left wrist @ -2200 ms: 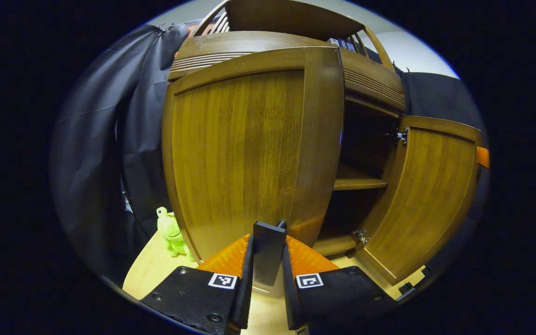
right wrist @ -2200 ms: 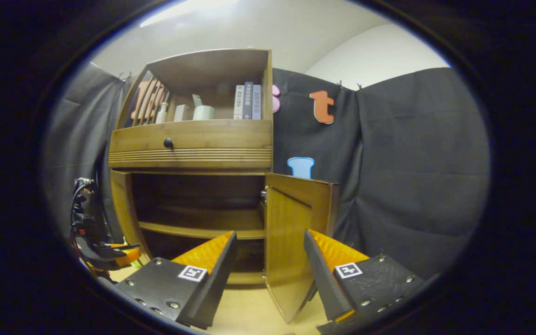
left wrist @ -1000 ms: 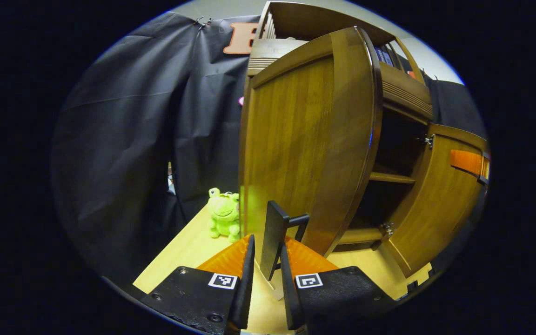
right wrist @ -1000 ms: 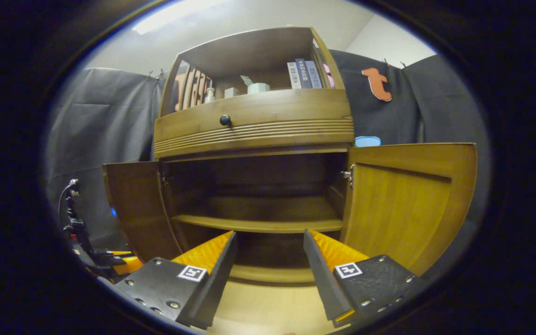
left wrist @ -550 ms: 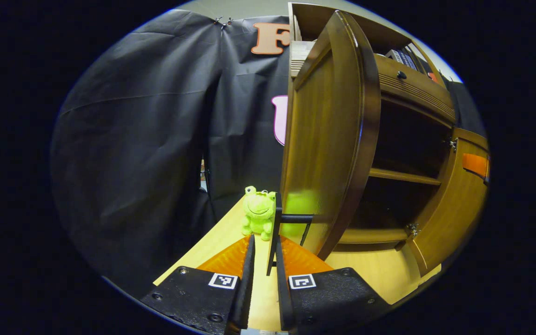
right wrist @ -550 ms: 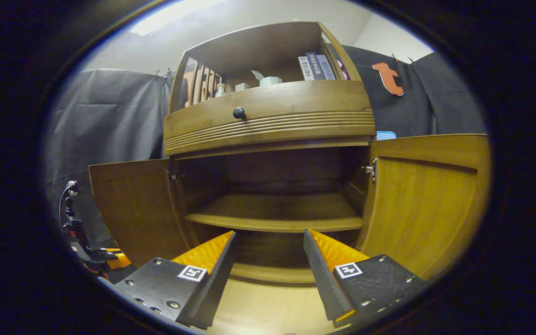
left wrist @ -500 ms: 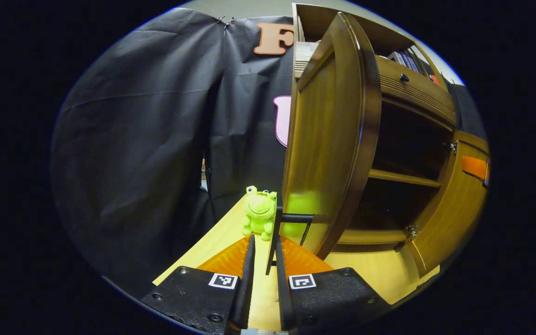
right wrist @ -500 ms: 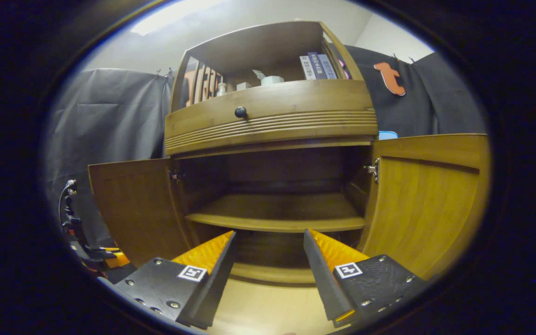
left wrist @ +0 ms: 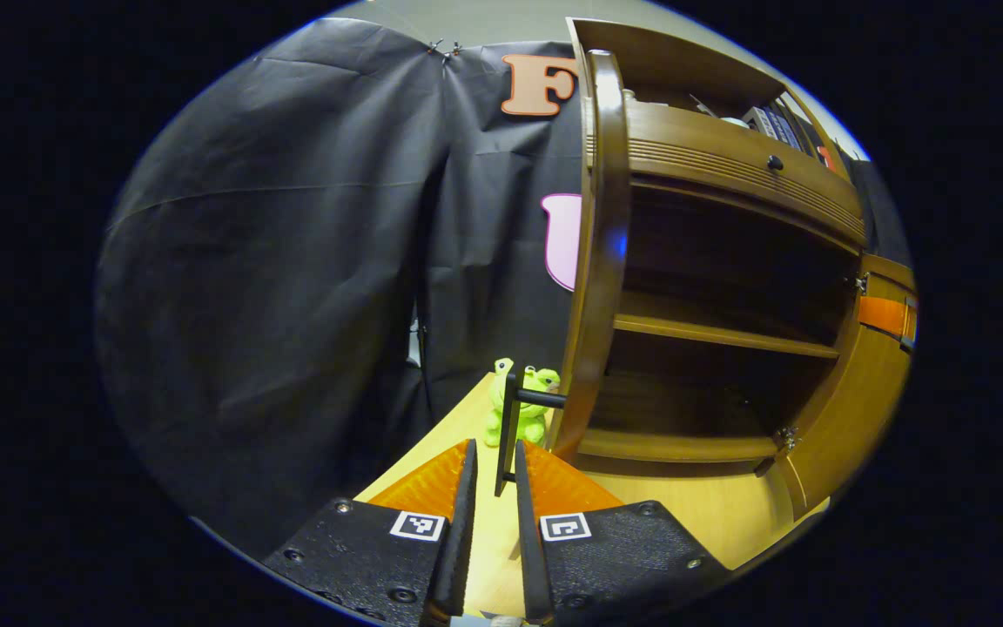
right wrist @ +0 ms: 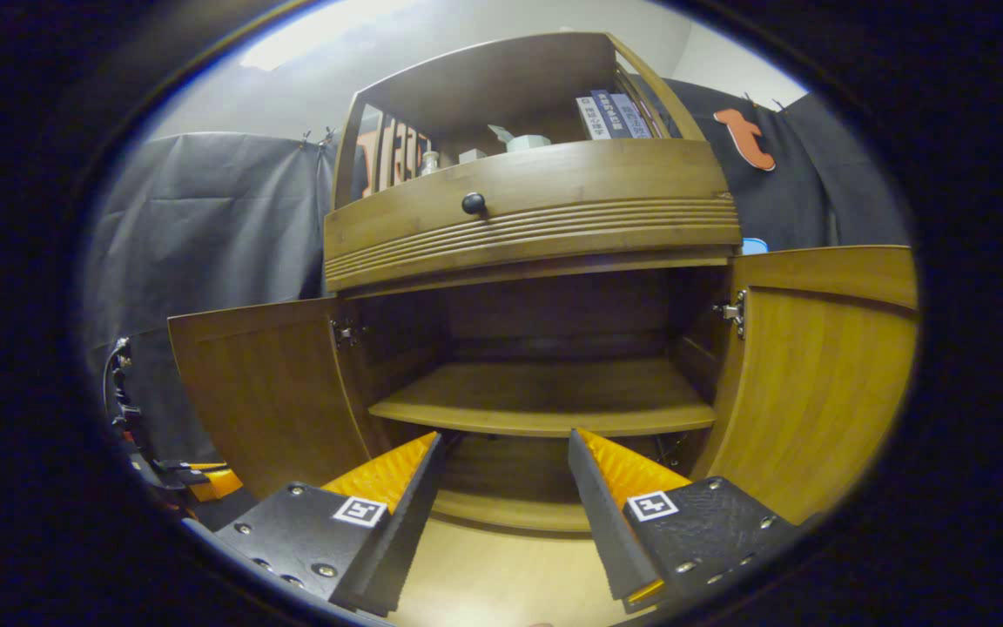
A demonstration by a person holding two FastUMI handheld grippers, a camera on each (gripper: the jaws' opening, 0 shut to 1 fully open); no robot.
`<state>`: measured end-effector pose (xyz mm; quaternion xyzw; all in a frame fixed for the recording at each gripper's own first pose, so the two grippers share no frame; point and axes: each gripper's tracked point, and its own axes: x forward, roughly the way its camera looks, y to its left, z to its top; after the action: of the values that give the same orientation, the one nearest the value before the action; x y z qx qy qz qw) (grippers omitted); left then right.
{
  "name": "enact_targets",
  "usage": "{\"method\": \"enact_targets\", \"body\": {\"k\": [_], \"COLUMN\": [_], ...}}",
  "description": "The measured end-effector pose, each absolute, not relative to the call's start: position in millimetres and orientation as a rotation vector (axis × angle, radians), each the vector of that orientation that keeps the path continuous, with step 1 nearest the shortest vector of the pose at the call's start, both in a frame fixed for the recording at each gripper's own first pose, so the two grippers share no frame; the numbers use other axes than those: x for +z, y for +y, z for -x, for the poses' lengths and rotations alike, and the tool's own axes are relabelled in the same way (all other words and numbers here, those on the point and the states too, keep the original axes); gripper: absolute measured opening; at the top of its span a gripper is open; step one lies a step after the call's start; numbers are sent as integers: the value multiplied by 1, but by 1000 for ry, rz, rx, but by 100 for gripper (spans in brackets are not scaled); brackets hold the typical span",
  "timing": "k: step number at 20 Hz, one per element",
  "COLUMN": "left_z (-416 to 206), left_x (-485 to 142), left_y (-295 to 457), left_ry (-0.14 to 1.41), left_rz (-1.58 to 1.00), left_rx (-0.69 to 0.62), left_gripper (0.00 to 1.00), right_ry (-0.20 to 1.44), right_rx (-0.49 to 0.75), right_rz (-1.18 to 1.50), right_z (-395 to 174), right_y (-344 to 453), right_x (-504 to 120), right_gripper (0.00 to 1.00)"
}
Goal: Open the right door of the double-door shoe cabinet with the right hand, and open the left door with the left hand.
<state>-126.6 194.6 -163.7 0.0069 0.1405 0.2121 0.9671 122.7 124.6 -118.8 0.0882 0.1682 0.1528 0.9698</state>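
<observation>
Left gripper jaws nearly closed around left door handle; right gripper jaws open.

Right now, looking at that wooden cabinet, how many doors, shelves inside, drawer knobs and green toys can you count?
Open doors: 2 (left door, right door)
Inner shelves: 1 (middle shelf)
Drawer knobs: 1 (black knob)
Green toys: 1 (green frog toy)
Total: 5

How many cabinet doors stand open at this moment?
2. The left door is swung out on the cabinet's left, its handle between the left gripper fingers; the right door is swung out on the right.
</observation>
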Motion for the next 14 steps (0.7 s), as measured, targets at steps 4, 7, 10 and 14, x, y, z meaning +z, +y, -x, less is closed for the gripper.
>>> {"method": "enact_targets", "body": {"k": [4,7,10,14], "left_z": [134,130,115,87], "left_x": [-152,-144,-131,-104], "left_y": [185,158,123,79], "left_ry": [249,229,207,165], "left_rz": [2,12,8,-7], "left_rx": [424,382,304,183], "left_gripper": [26,27,19,19], "right_ry": [345,350,349,329], "right_rx": [351,368,362,305], "right_rz": [-177,-177,-177,-158], "right_z": [-120,-118,-117,-120], "right_y": [128,131,130,119], "right_x": [-120,-121,-120,-112], "right_gripper": [85,85,82,85]}}
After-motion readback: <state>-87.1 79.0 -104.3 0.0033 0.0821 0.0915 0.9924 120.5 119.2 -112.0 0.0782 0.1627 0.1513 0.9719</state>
